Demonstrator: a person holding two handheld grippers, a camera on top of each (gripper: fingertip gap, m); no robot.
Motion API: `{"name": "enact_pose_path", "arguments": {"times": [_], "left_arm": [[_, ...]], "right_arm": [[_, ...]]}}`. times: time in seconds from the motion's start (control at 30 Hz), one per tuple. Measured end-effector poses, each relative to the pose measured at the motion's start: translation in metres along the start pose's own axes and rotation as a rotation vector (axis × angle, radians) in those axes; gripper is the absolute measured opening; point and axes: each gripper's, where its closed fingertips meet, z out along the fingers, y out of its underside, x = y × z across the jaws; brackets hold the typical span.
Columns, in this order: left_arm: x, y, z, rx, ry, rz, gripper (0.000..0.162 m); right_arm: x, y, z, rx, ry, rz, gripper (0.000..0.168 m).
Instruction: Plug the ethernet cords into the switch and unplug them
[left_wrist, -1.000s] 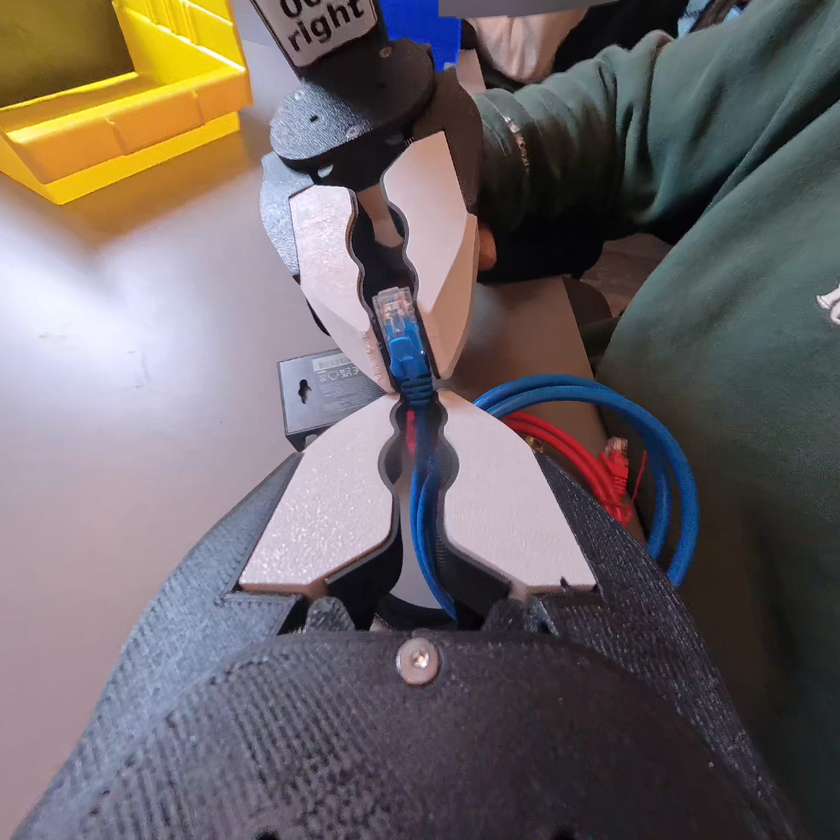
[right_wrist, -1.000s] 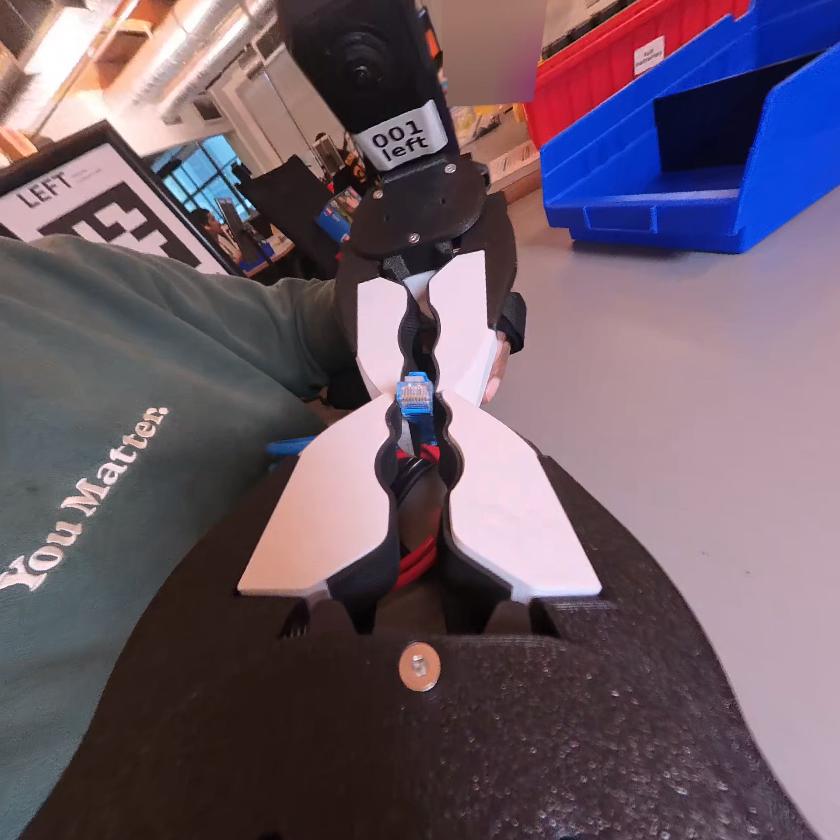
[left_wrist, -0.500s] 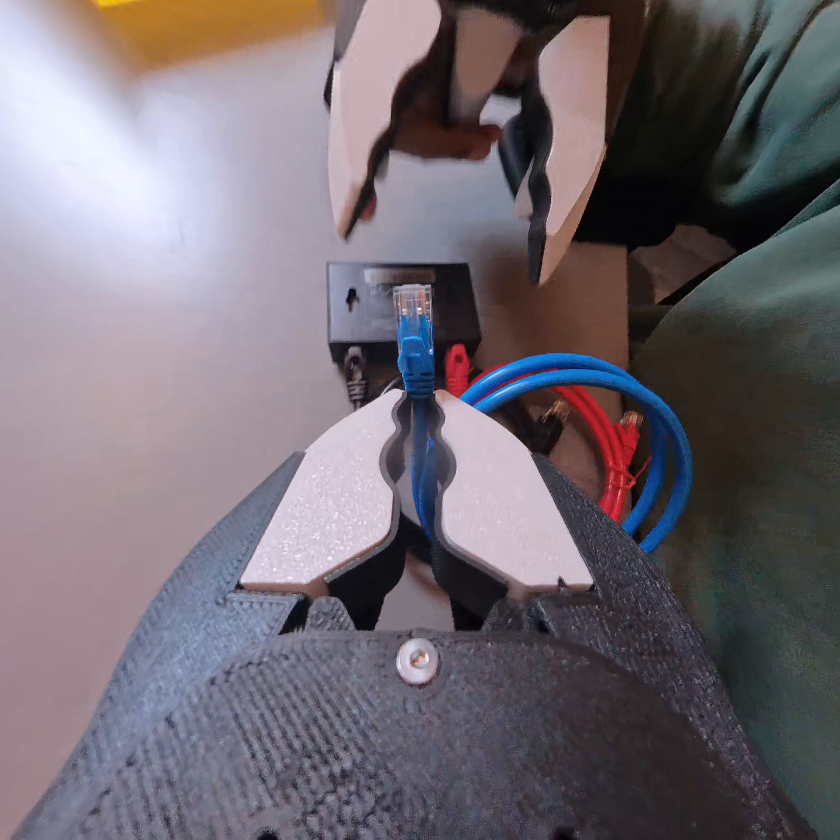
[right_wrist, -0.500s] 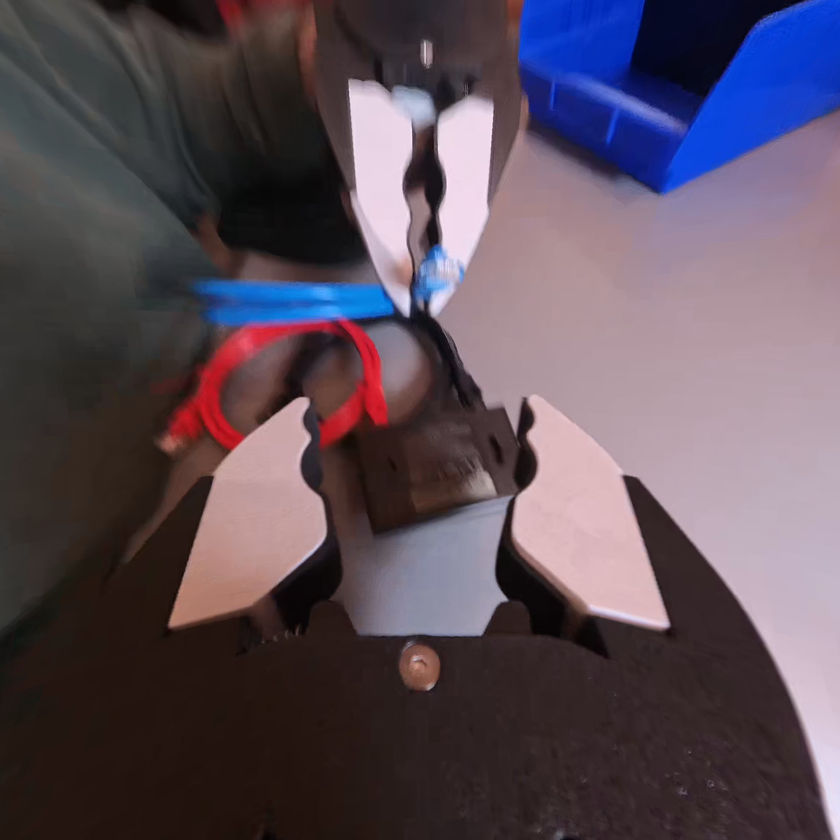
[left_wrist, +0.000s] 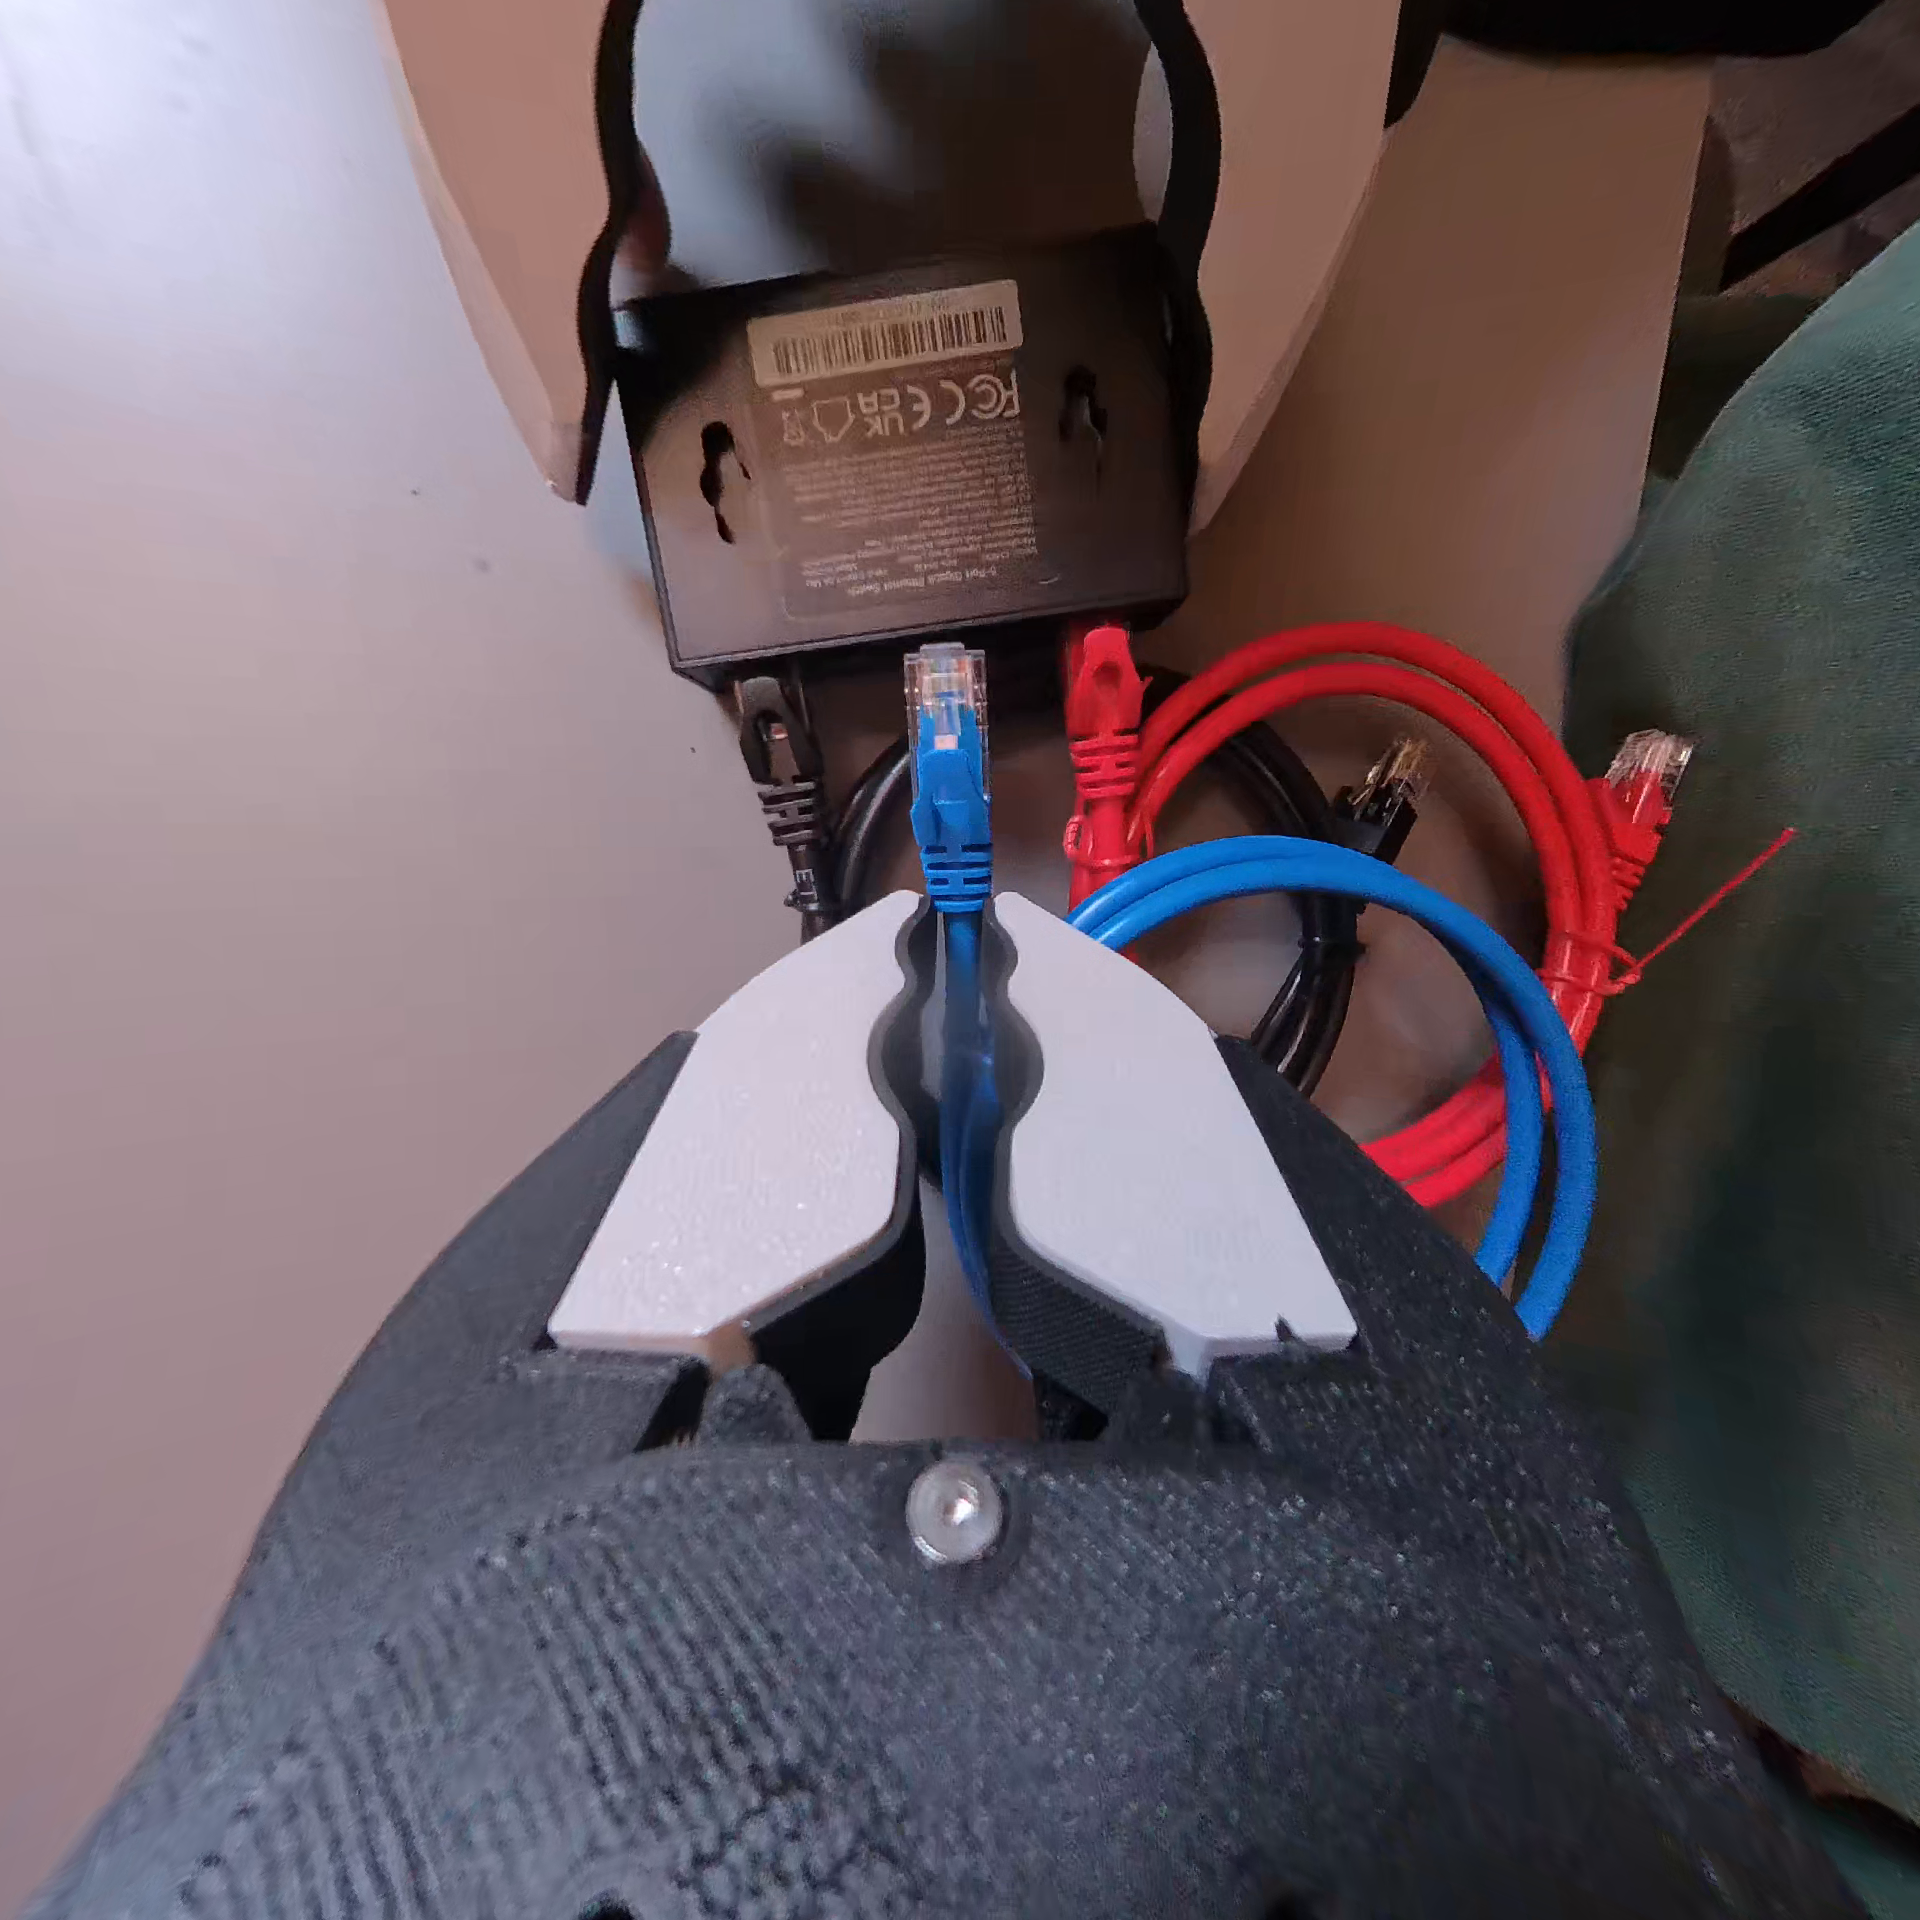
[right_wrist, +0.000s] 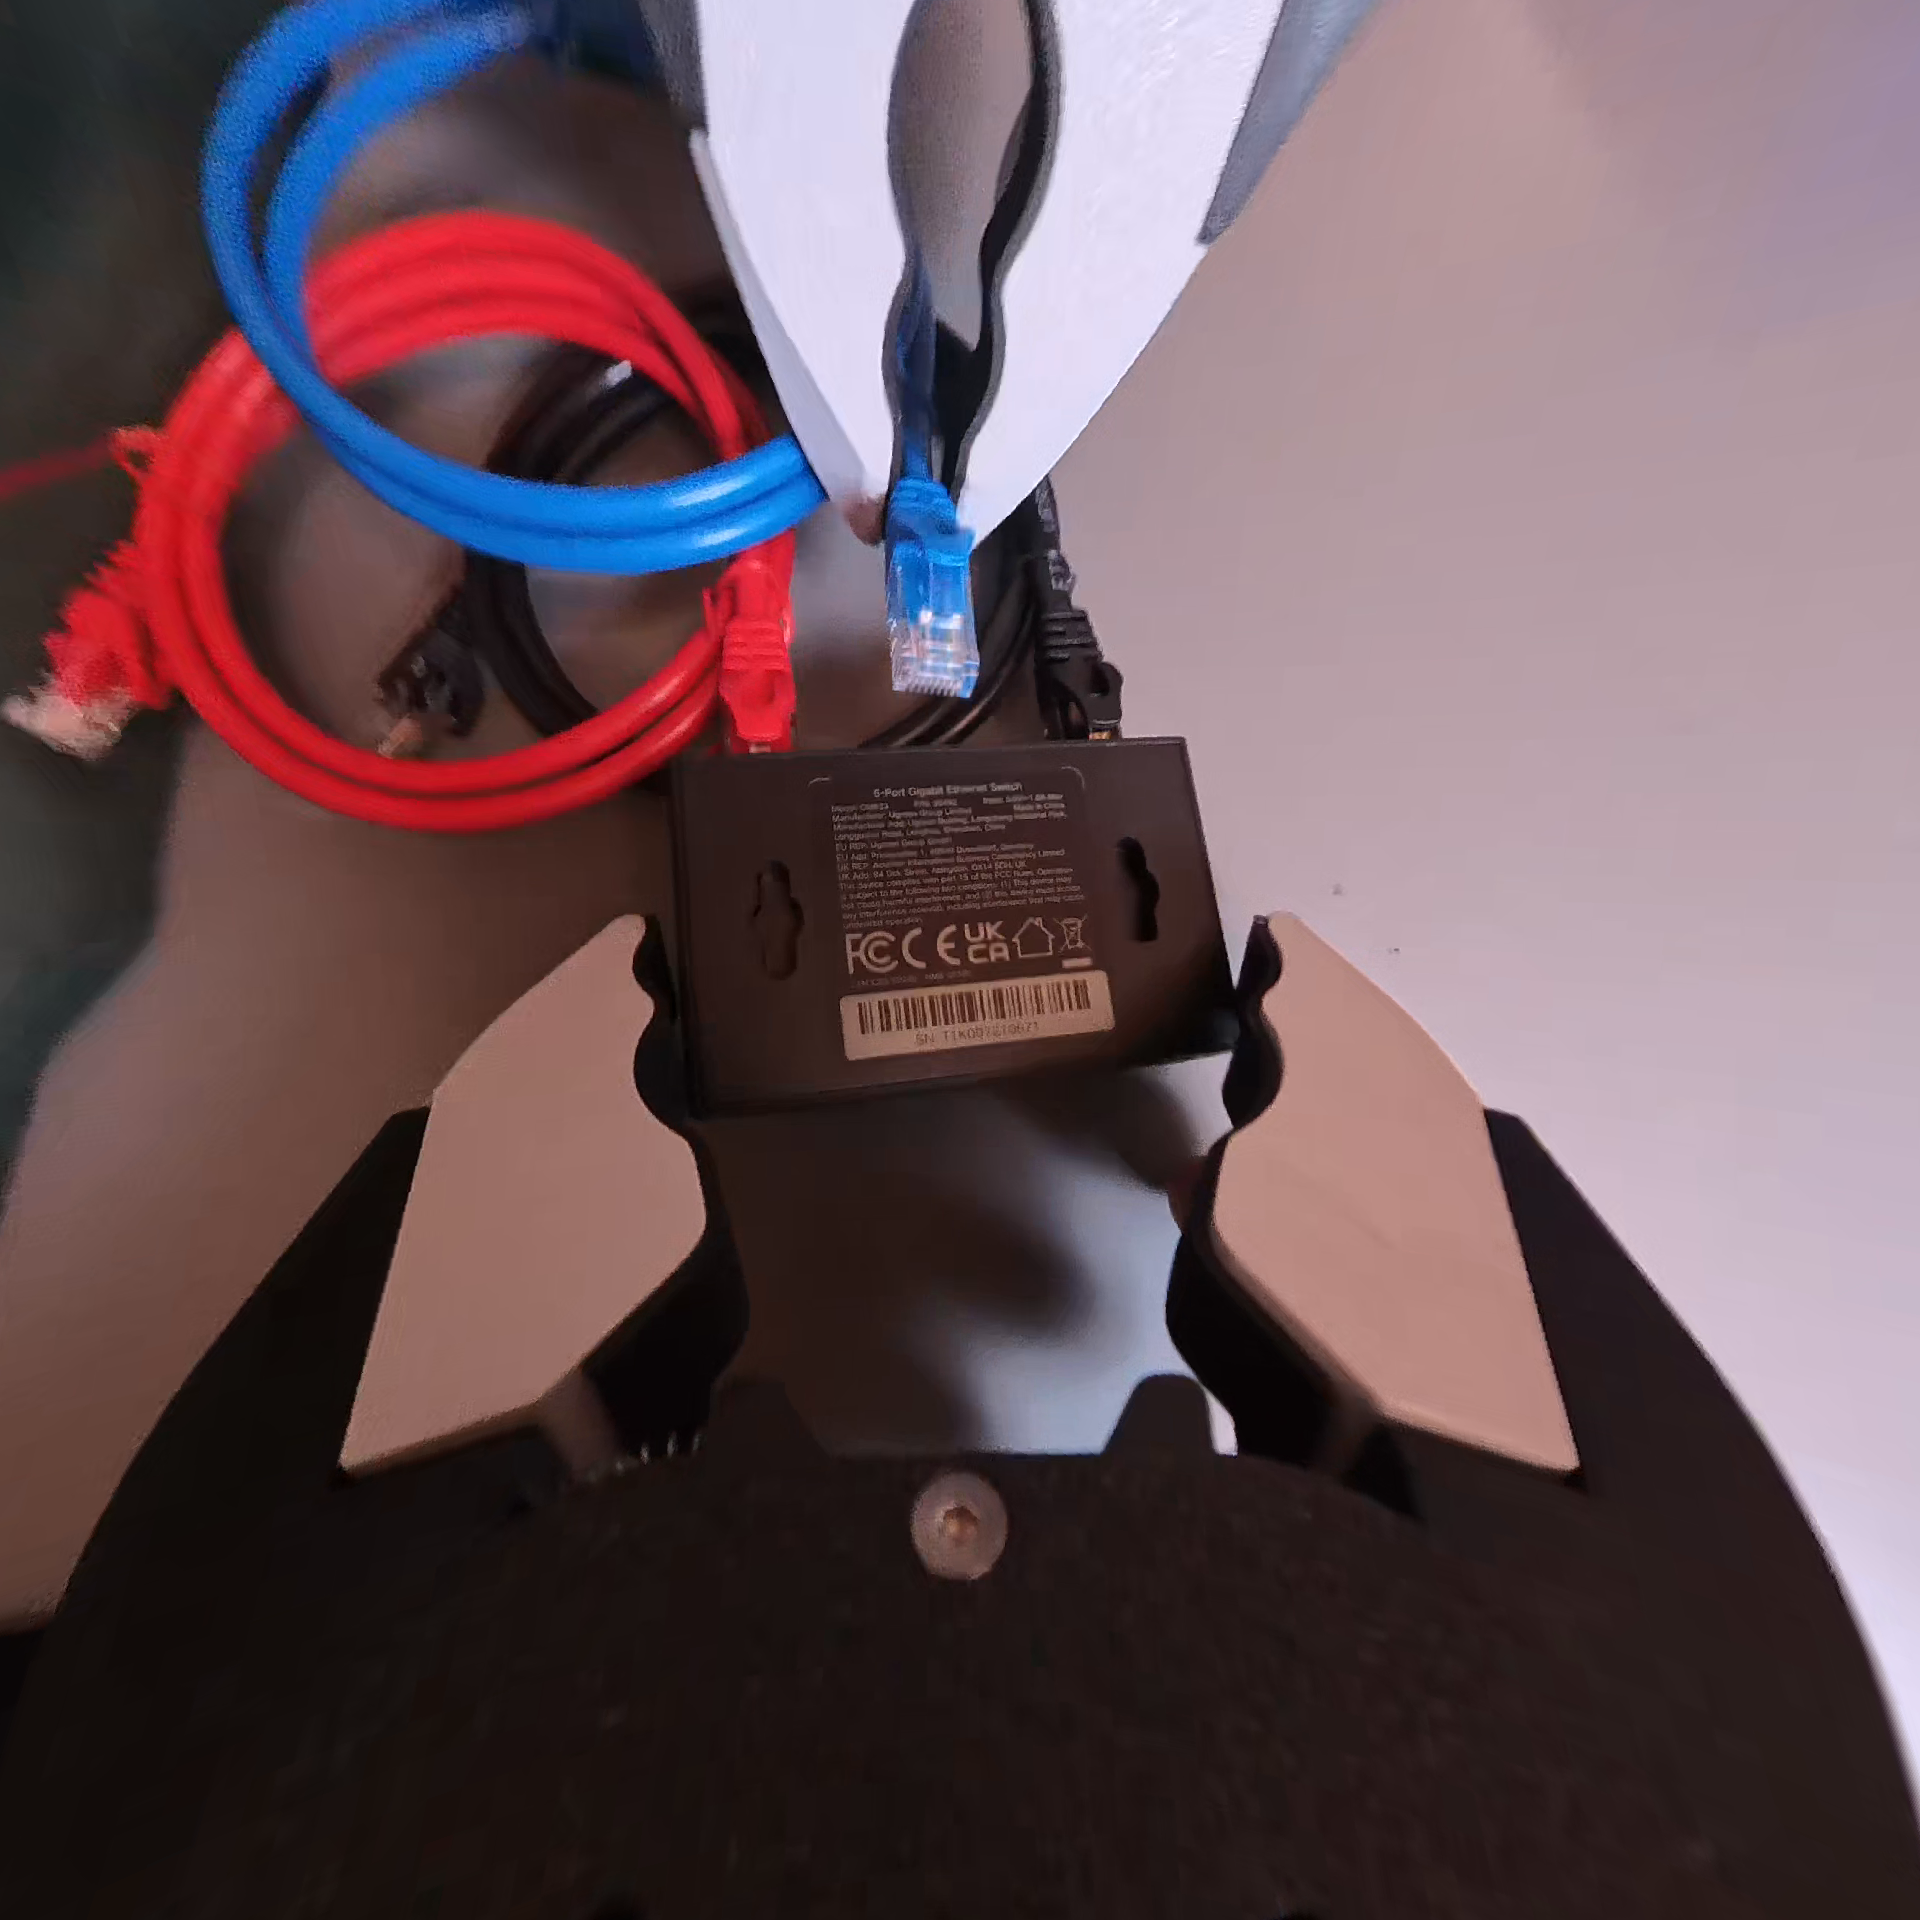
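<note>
Left hand-held gripper (left_wrist: 958, 914) pinches blue cord (left_wrist: 948, 790) just short of the switch (left_wrist: 904, 468); right hand-held gripper (right_wrist: 951, 1003) spread wide, straddling the switch.

— Pale grey table (left_wrist: 260, 727), smooth, a few dark specks. On it?

— Black switch (left_wrist: 914, 468), label side up. Just beside its port edge, loose coils: red cord (left_wrist: 1351, 665), black cord (left_wrist: 1309, 987), blue cord (left_wrist: 1538, 1039), overlapping one another

— Plugged?

— Red and black, each one end in; other ends lying free
</note>
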Motion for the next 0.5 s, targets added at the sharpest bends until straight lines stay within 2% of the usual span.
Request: {"name": "enact_pose_path", "arguments": {"times": [0.03, 0.2, 0.27, 0.33, 0.4, 0.5], "left_arm": [[0.0, -0.001, -0.001, 0.013, -0.004, 0.006, 0.008], [-0.004, -0.004, -0.005, 0.058, -0.067, 0.042, 0.011], [-0.01, -0.008, -0.01, 0.09, -0.119, 0.053, 0.027], [-0.006, -0.027, -0.021, 0.211, -0.145, 0.097, 0.037], [0.006, -0.045, -0.029, 0.307, -0.169, 0.176, 0.038], [0.016, -0.053, -0.017, 0.301, -0.208, 0.265, 0.045]], "right_arm": [[-0.001, -0.003, -0.002, 0.029, -0.023, 0.051, 0.103], [-0.001, -0.013, -0.009, 0.102, -0.106, 0.242, 0.103], [-0.001, -0.016, -0.011, 0.122, -0.129, 0.306, 0.103], [0.001, -0.018, -0.011, 0.148, -0.147, 0.364, 0.103], [0.004, -0.02, -0.013, 0.176, -0.164, 0.435, 0.103], [0.007, -0.023, -0.015, 0.206, -0.188, 0.523, 0.103]]}}
